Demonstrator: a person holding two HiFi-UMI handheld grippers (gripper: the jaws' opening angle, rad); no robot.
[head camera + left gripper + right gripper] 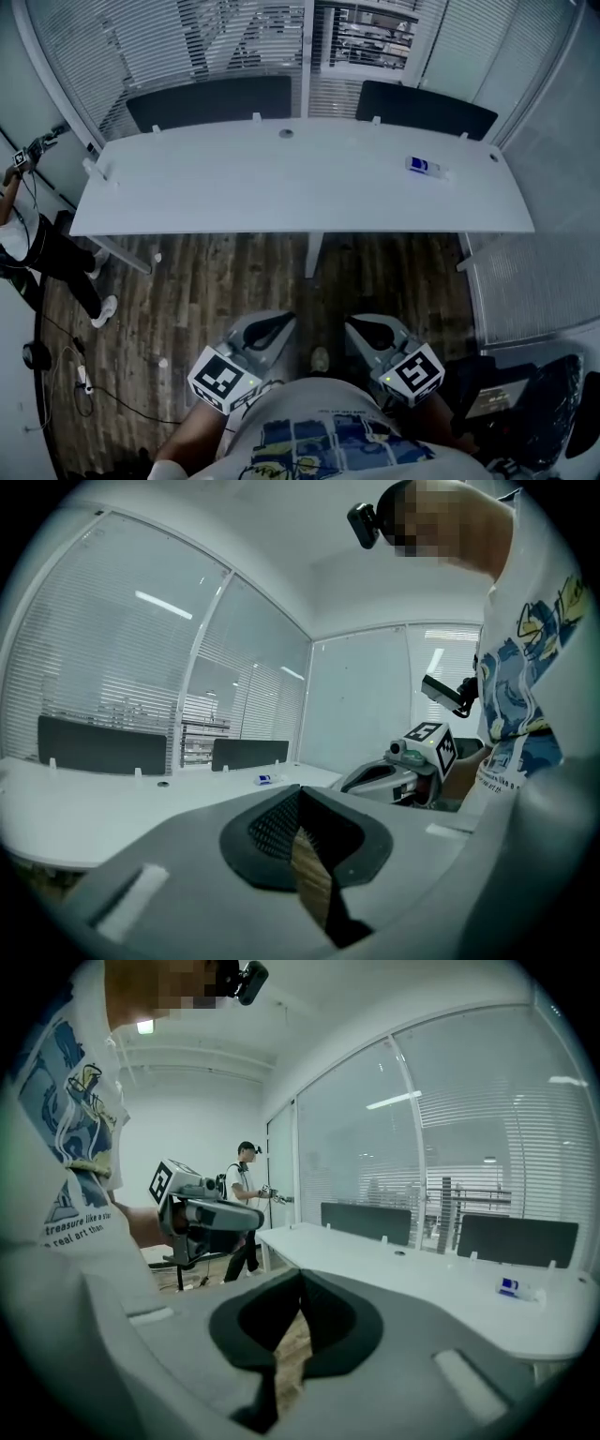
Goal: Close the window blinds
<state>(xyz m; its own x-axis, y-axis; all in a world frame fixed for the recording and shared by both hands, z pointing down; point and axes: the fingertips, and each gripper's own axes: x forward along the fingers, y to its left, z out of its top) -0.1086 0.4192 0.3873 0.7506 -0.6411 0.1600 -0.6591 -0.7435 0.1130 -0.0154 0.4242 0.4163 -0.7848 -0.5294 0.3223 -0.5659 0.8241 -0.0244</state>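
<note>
Both grippers hang low on the near side of the long white desk, close to the person's shirt and over the wooden floor. The left gripper has its jaws pressed together with nothing between them, and so does the right gripper; each gripper view shows only a sliver of floor under the meeting pads.

The window blinds run along the wall past the desk's far edge, well apart from both grippers. Their slats lie open enough that shelving shows through near the middle.

The full depth of the desk stands between the grippers and the blinds. Two dark privacy screens rise from its far edge. A small blue-and-white object lies on the desk's right part. Off the desk's left end stands a second person, with cables and a power strip on the floor nearby.
</note>
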